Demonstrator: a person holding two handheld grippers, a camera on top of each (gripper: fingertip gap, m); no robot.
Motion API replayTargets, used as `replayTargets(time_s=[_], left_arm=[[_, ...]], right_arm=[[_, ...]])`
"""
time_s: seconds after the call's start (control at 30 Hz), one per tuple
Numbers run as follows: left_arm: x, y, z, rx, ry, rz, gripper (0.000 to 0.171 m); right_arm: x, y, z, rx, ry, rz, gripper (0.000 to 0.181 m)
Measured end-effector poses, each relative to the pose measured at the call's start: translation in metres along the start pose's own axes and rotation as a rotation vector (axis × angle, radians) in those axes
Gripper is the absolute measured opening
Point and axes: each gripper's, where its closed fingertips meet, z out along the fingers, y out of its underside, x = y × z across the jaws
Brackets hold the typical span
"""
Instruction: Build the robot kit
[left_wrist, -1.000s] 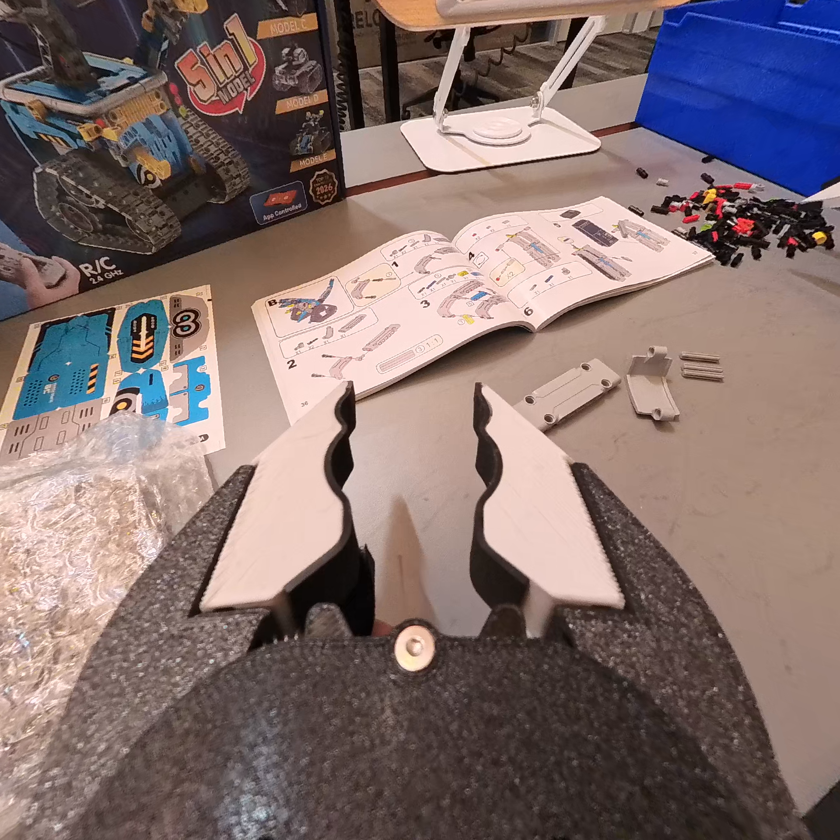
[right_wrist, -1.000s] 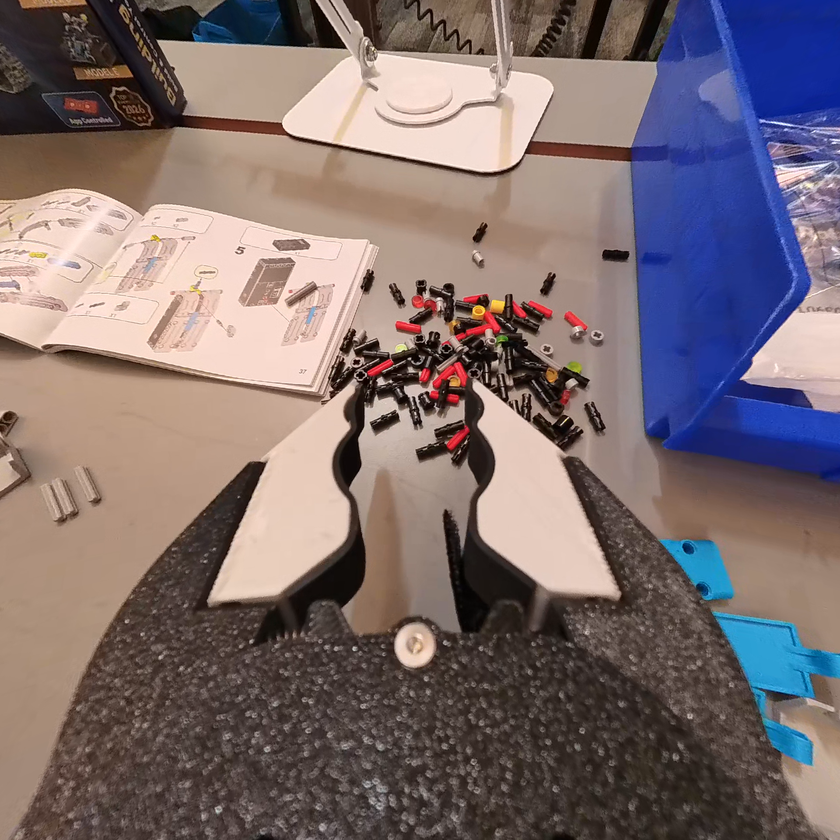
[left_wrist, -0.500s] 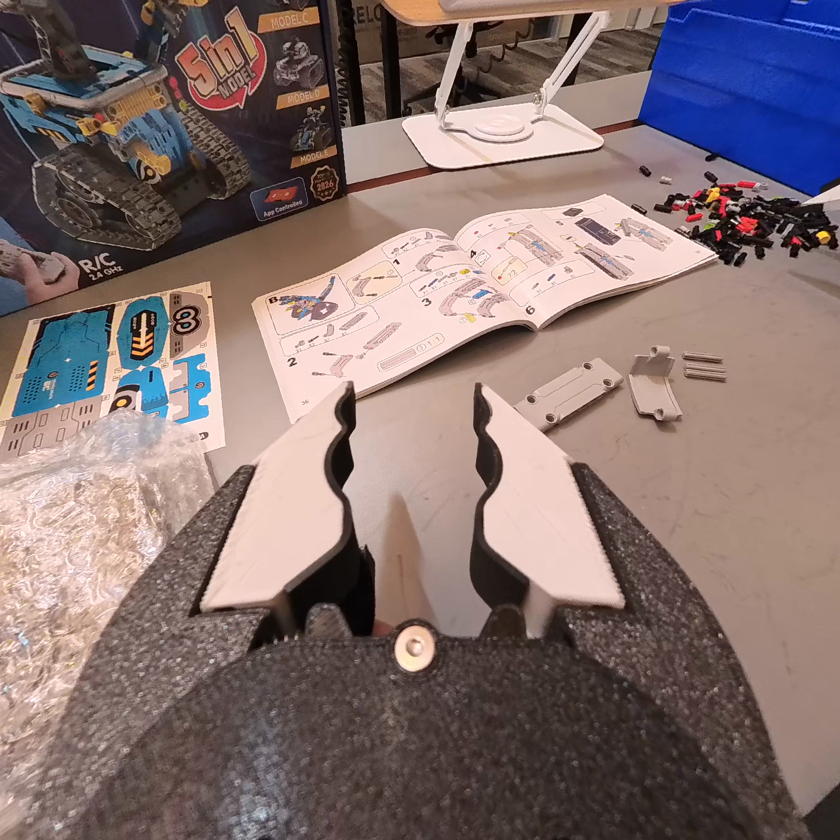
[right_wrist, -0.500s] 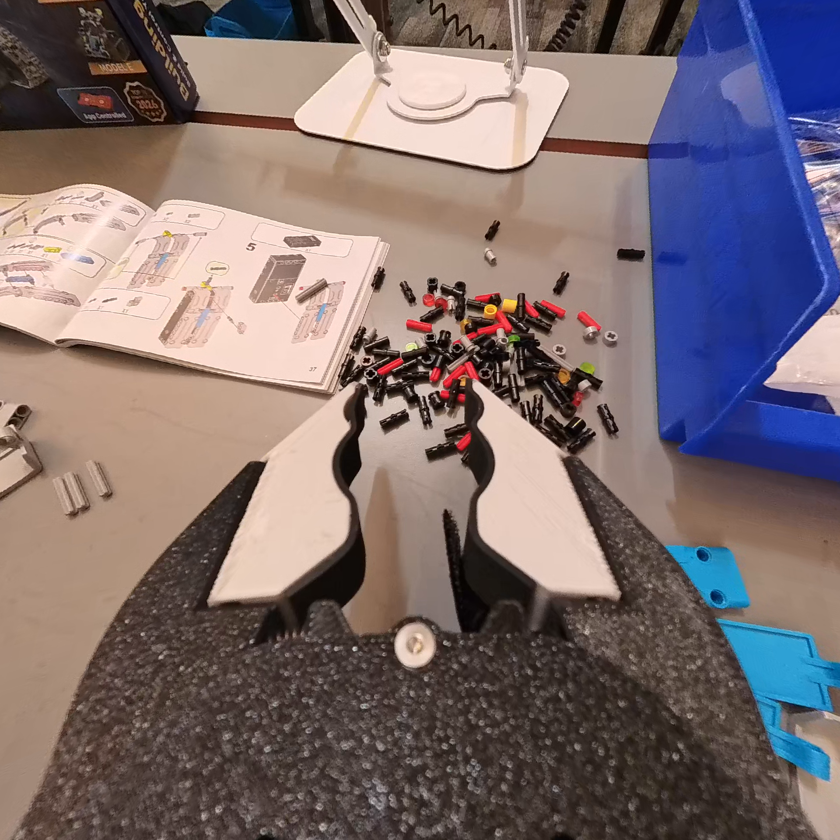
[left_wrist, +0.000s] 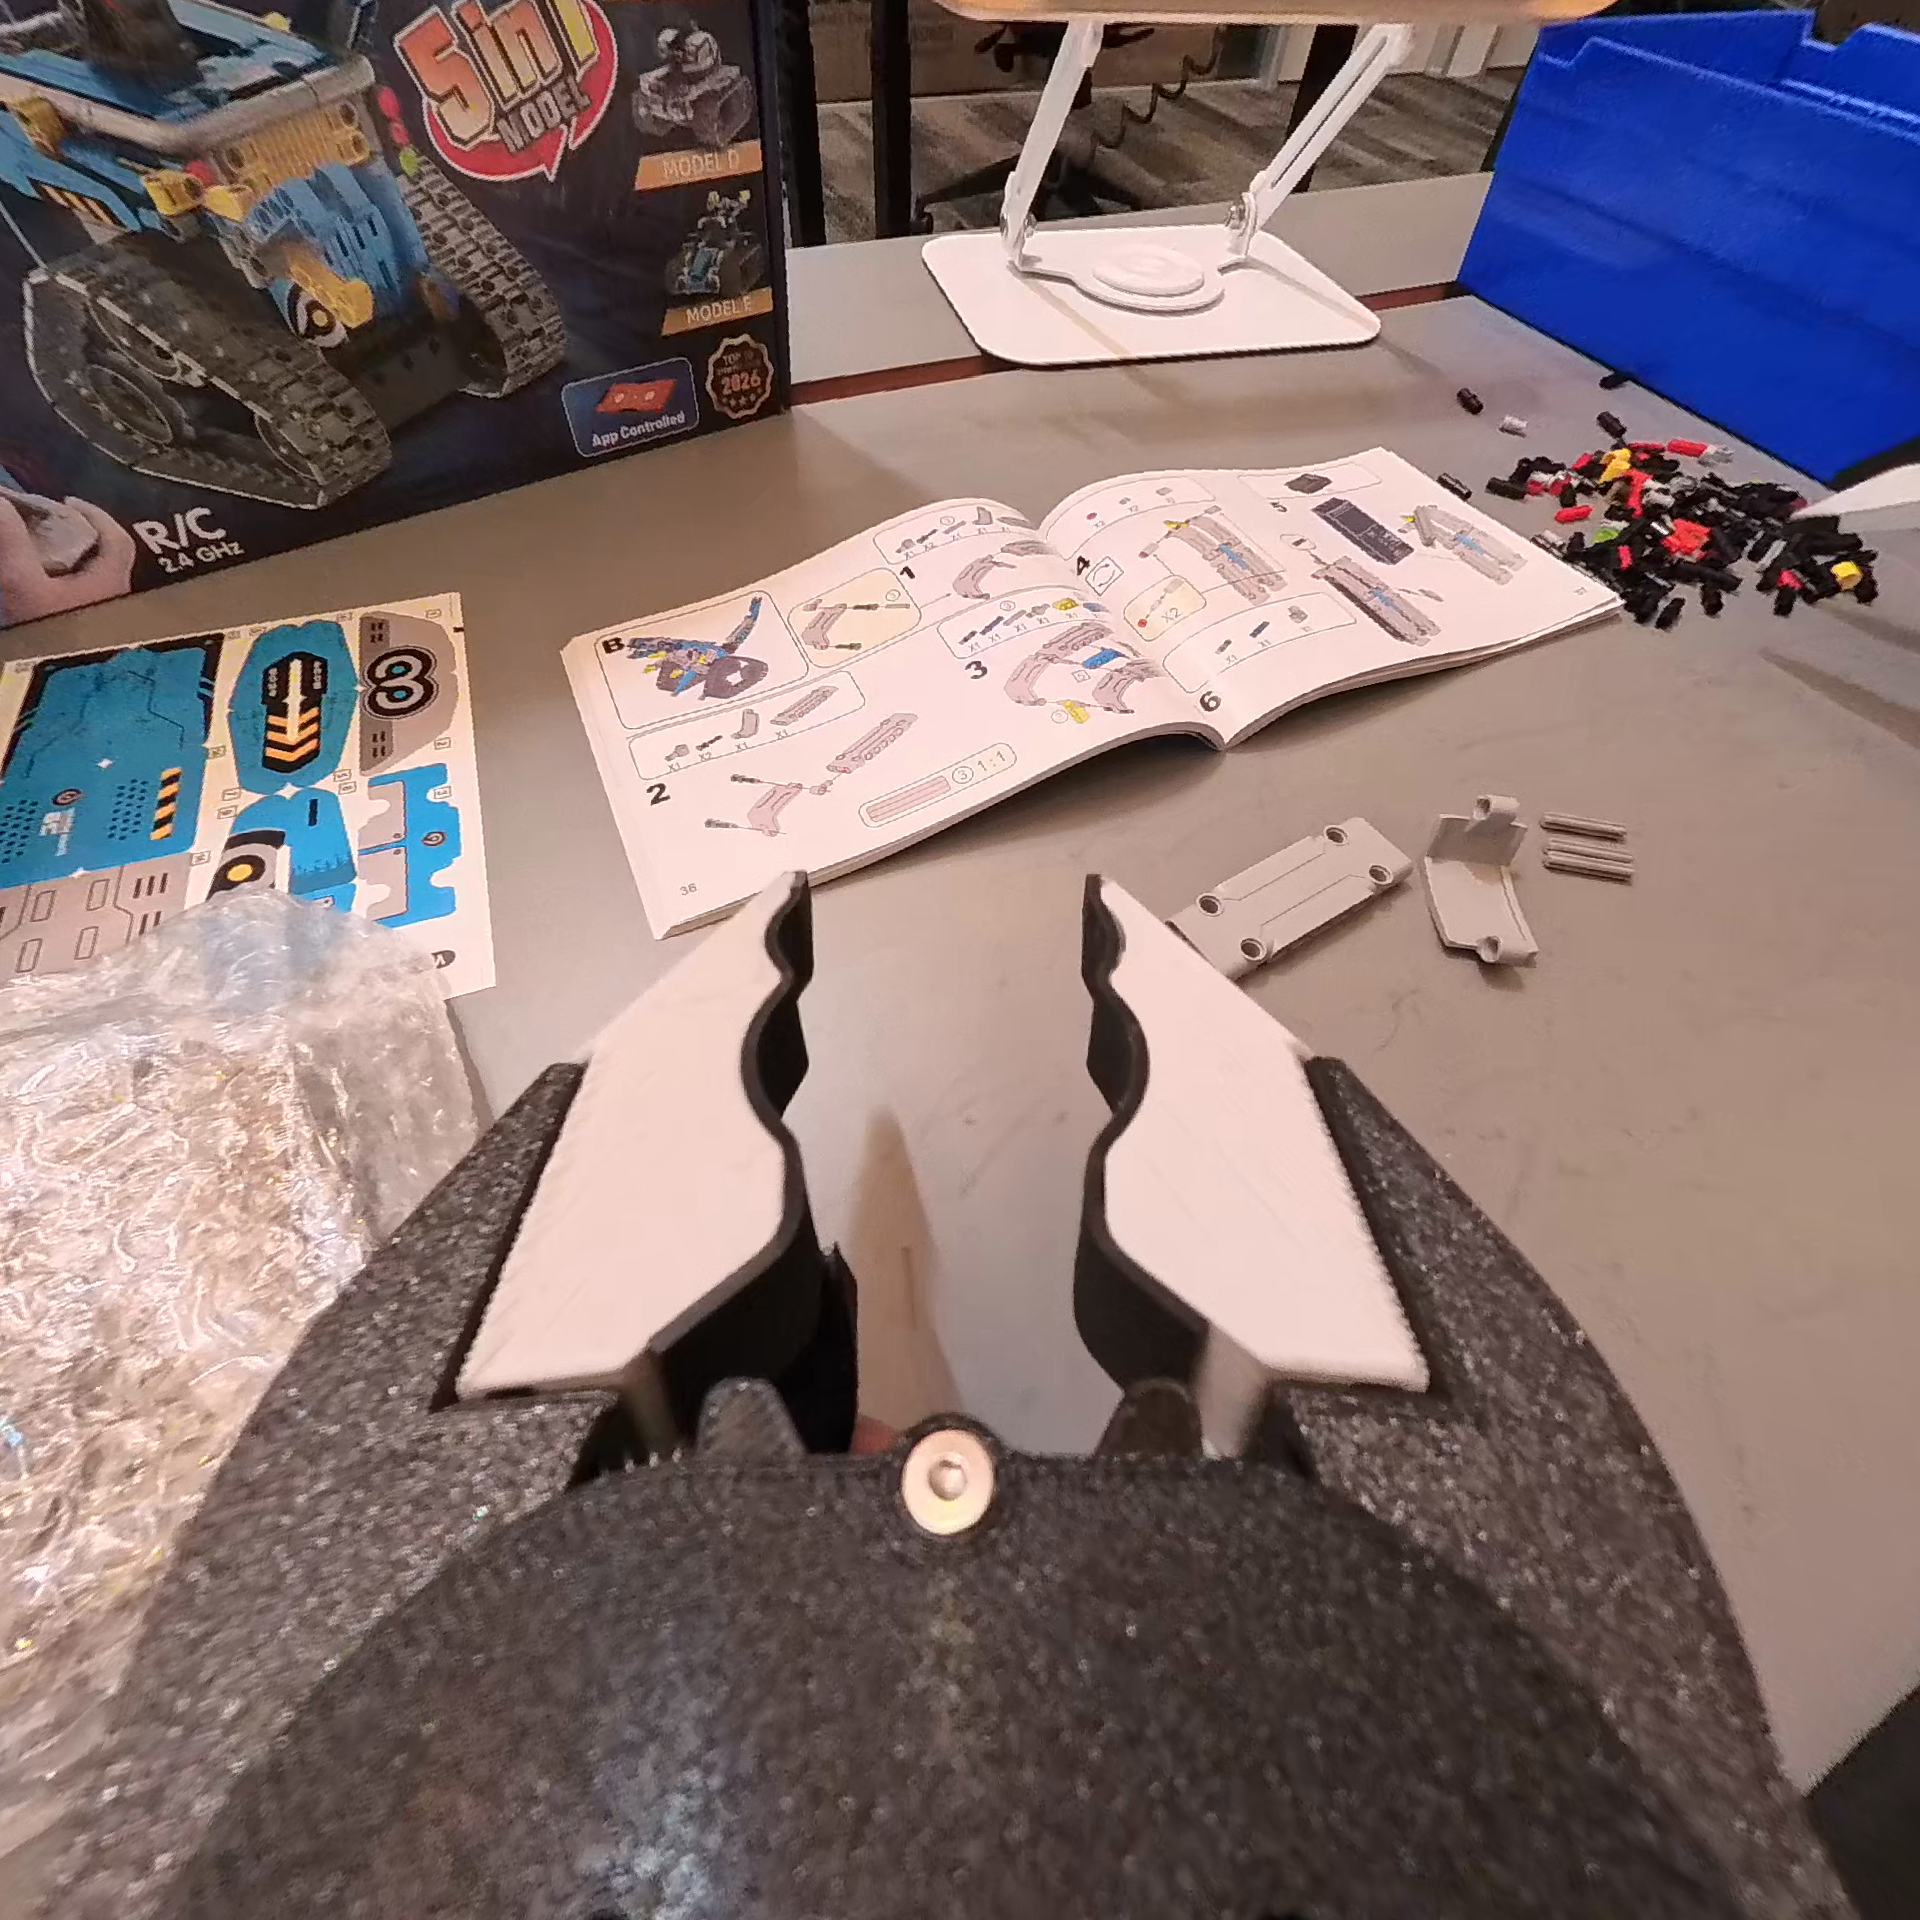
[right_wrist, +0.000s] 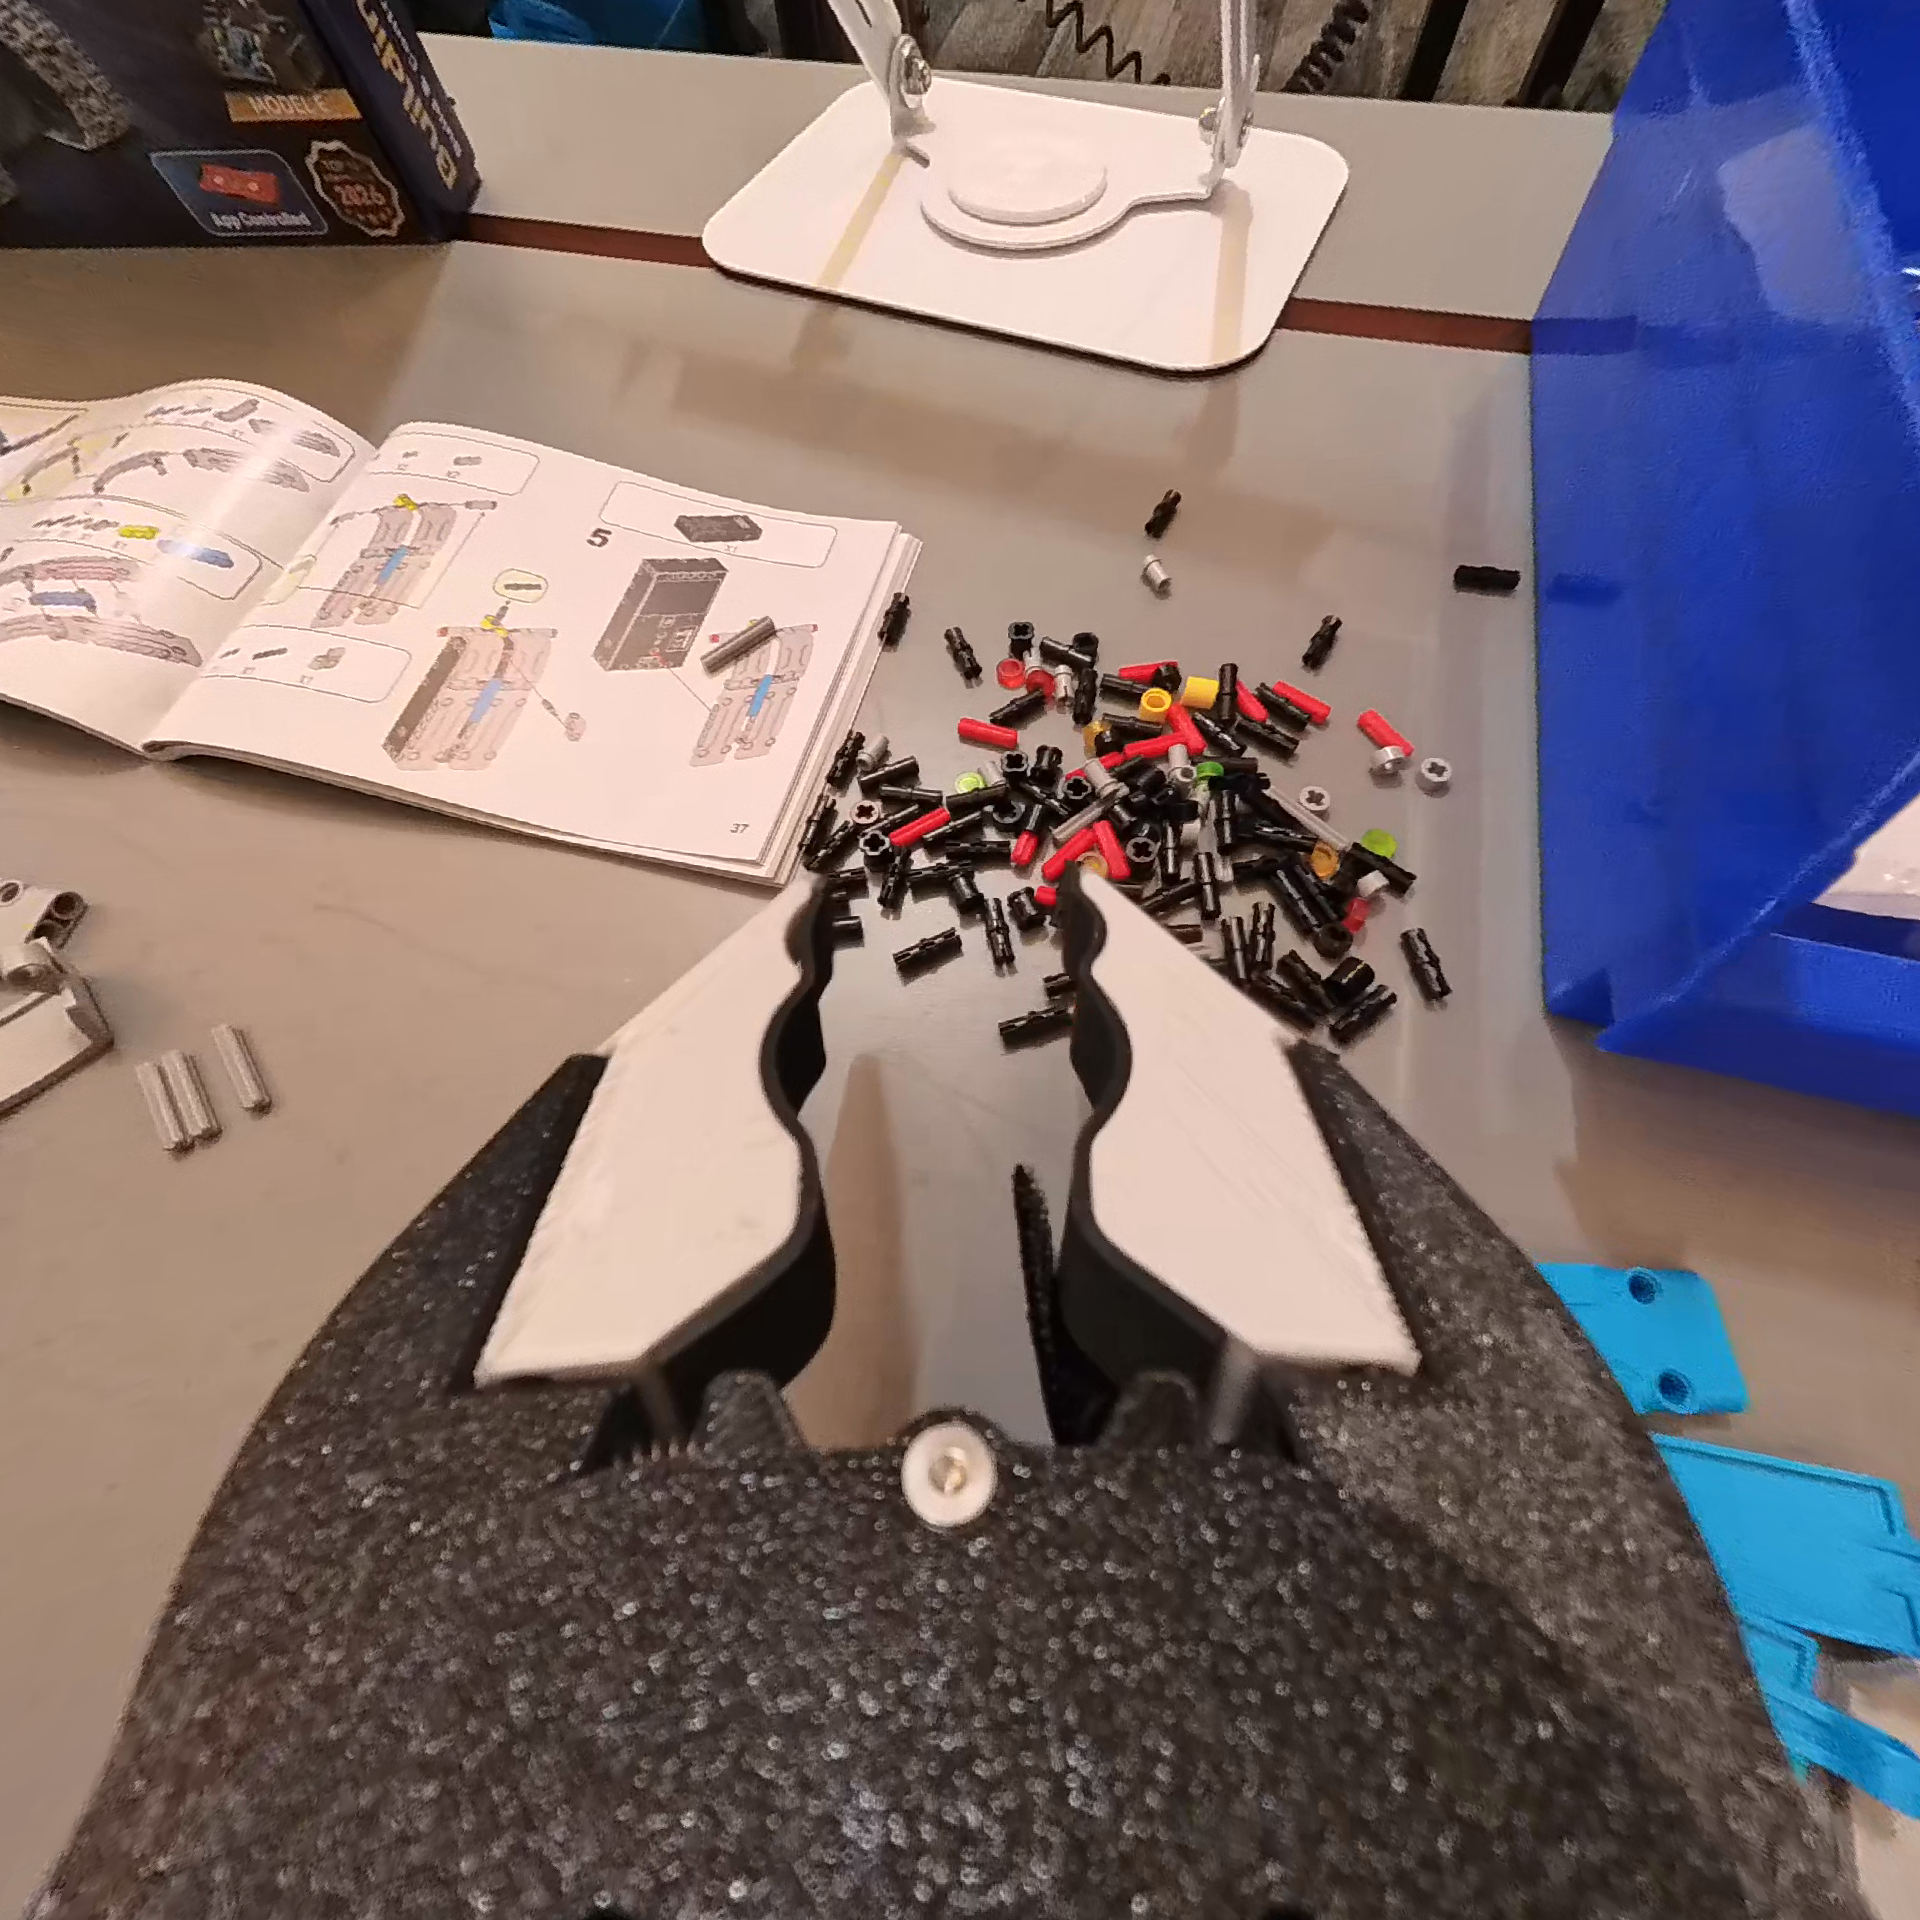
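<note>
My left gripper (left_wrist: 943, 891) is open and empty above the grey table, just in front of an open instruction booklet (left_wrist: 1039, 665). A flat grey plate (left_wrist: 1288, 896), a curved grey piece (left_wrist: 1475, 883) and short grey pins (left_wrist: 1584, 847) lie to its right. My right gripper (right_wrist: 940, 888) is open and empty, its fingertips at the near edge of a pile of small black, red and yellow connector pins (right_wrist: 1132, 810). The pile also shows in the left wrist view (left_wrist: 1683, 530), with a white tip of the right gripper (left_wrist: 1860, 504) over it.
A toy box (left_wrist: 364, 260) stands at the back left, a sticker sheet (left_wrist: 218, 769) and a crumpled clear bag (left_wrist: 177, 1195) lie at left. A white stand base (right_wrist: 1029, 218) sits behind. A blue bin (right_wrist: 1725, 582) stands at right; blue flat parts (right_wrist: 1766, 1496) lie near right. Tip to tip, the grippers are about 35 centimetres apart. My left tips are roughly 9 centimetres from the flat grey plate (left_wrist: 1288, 896).
My right gripper has drawn back and shifted slightly left from the pin pile; the pile sits farther up and right in its view. The left gripper has barely moved.
</note>
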Motion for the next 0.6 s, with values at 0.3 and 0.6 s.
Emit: replayTargets(time_s=[0.3,0.6], left_arm=[[0.007,0.011,0.007,-0.079,0.039,0.014,0.052],[0.006,0.017,0.008,-0.115,0.005,0.065,0.050]], right_arm=[[-0.007,0.008,0.005,-0.041,-0.034,-0.020,0.043],[-0.005,0.009,0.006,-0.043,-0.047,0.019,0.045]])
